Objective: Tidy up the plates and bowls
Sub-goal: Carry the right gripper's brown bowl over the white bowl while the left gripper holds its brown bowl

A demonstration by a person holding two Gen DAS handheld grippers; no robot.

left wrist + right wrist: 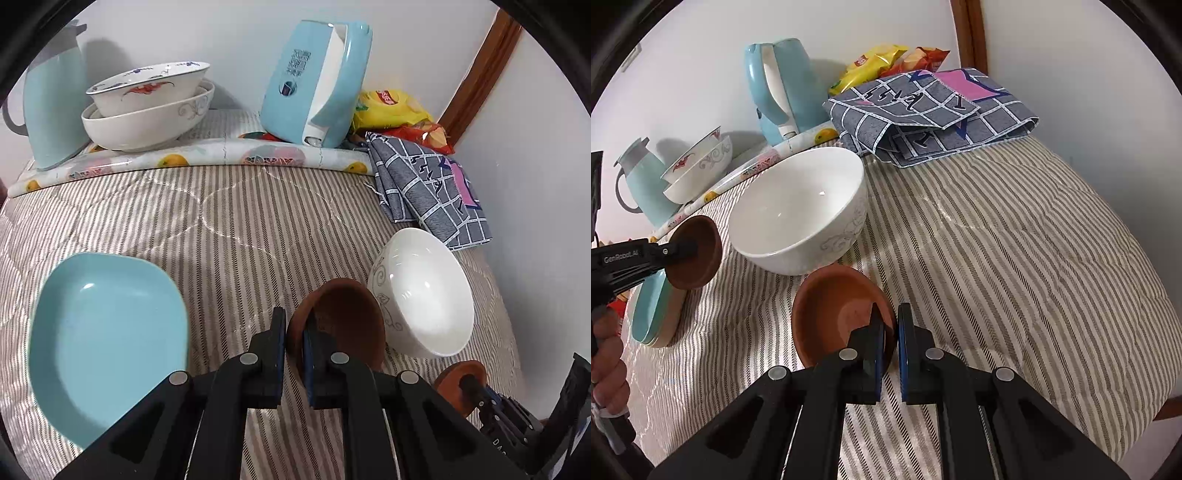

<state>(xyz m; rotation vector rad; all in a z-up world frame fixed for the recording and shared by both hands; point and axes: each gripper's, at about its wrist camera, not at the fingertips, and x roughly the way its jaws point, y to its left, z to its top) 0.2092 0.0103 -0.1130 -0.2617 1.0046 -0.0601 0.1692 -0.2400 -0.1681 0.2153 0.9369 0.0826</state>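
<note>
Left wrist view: the left gripper [295, 328] is clamped on the rim of one brown clay dish [343, 317], which hangs tilted above the striped quilt [229, 221]. One white bowl [424, 295] lies tipped on its side just right of that dish. One pale blue square plate [107, 339] sits at the left on the quilt. Farther back, on a rolled fruit-print mat [192, 158], two bowls stand stacked: a painted bowl [147, 88] inside a wider white bowl [147, 125]. One pale blue jug [51, 103] stands left of the stack and one blue kettle [314, 81] leans to its right. A grey checked cloth [424, 184] and a yellow snack bag [388, 107] fill the far right corner. At the lower right edge a second brown dish [458, 380] shows, with the right gripper [476, 391] at its rim.

Right wrist view: the right gripper [890, 325] is closed on the near rim of the second brown dish [838, 310], which rests low by the quilt [997, 258]; whether it touches the quilt I cannot tell. The white bowl [798, 210] sits just behind it. At the left, the left gripper [690, 247], carried by a hand [607, 365], holds the first brown dish [698, 254] above the blue plate [653, 310]. The stack of two bowls [701, 170], the jug [646, 184], the kettle [783, 88], the folded cloth [931, 114] and two snack bags, one yellow [871, 62] and one orange [923, 57], line the back.
</note>
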